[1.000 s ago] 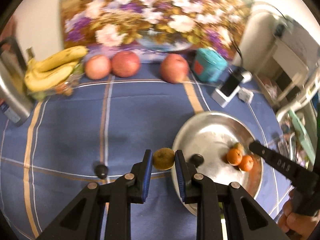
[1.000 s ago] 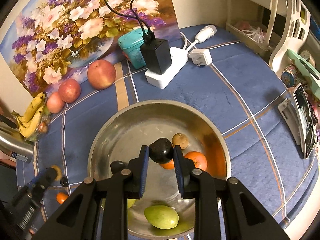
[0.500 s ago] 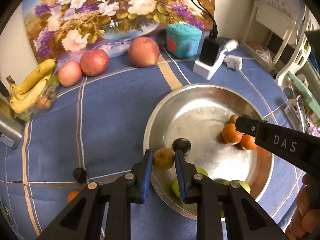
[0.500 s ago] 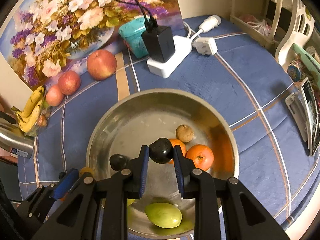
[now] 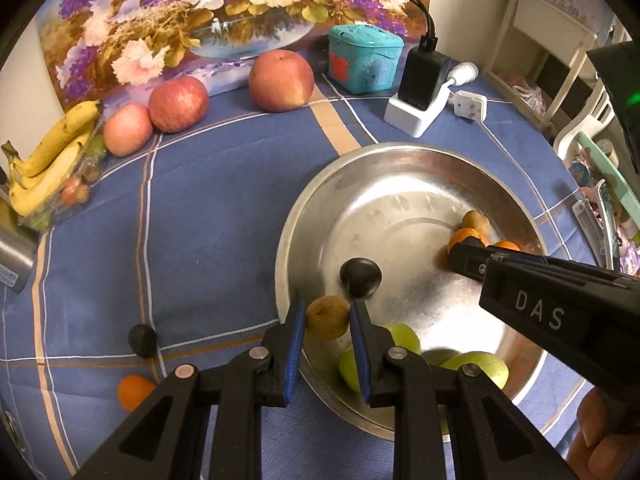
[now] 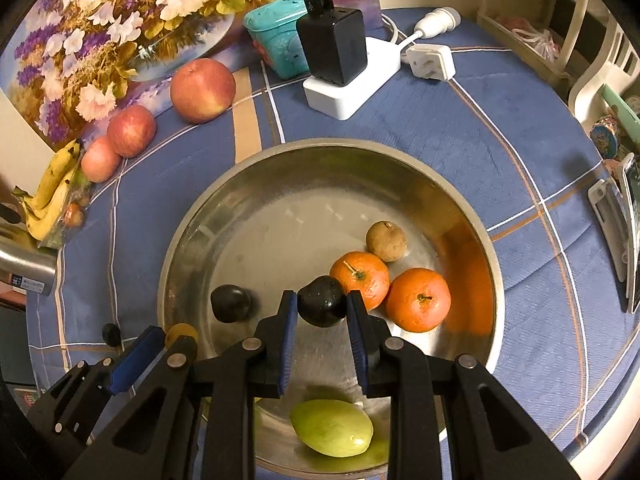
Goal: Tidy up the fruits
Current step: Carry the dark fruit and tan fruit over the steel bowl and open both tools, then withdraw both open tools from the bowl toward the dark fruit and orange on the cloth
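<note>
Lettering reading "DAS" is seen in white on the side of the right hand-held gripper (image 5: pixel 466 258) where it reaches over the steel bowl (image 5: pixel 320 184) in the left wrist view. No other writing can be read; the label on the metal flask (image 5: pixel 14 264) at the left edge is too small to make out. A small brown fruit (image 5: pixel 327 317) is pinched between the blue pads of the left hand-held gripper (image 5: pixel 326 330), just above the bowl's near rim. A dark, glossy fruit (image 6: pixel 322 301) is pinched by the right hand-held gripper (image 6: pixel 322 316) over the inside of the bowl, beside two oranges (image 6: pixel 418 299). Another dark fruit (image 6: pixel 231 303), a brown fruit (image 6: pixel 386 241) and a green fruit (image 6: pixel 332 427) are lying in the bowl. Three apples (image 5: pixel 178 104), bananas (image 5: pixel 48 160), one small dark fruit (image 5: pixel 142 340) and one small orange (image 5: pixel 134 392) are left on the blue tabletop (image 5: pixel 200 208).
</note>
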